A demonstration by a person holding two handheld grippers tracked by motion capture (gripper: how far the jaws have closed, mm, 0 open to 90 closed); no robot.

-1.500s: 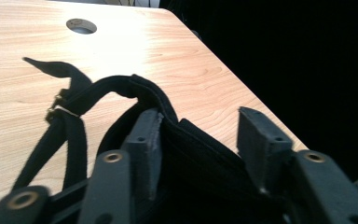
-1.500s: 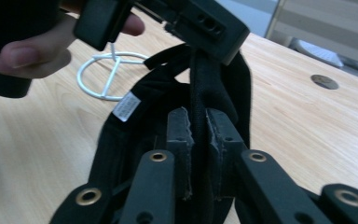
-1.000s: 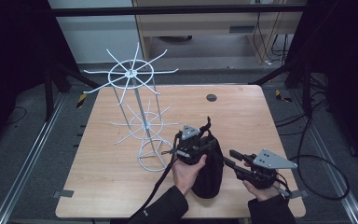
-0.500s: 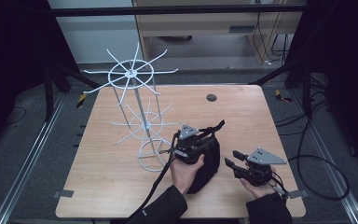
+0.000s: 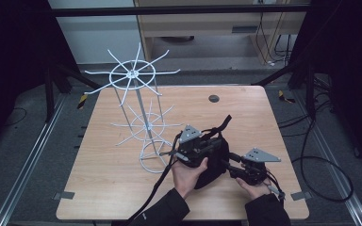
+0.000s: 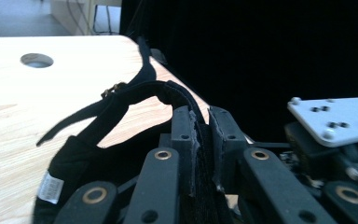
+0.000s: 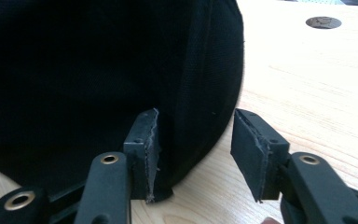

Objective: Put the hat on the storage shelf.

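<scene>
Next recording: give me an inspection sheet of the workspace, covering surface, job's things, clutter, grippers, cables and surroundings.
Surface: wooden table, with a round hole near the far edge.
Job's things: black bag resting on the table near the front edge; its strap arches up from it.
Clutter: white wire rack standing to the left of the bag.
Grippers: left gripper has just been closing and is clamped on the strap; right gripper stands open at the bag's lower edge, one pad against the fabric.
Cables: one trails from the right gripper over the floor; more hang beyond the table.
Surroundings: dark curtains at both sides, metal rails on the floor, a cabinet behind.
</scene>
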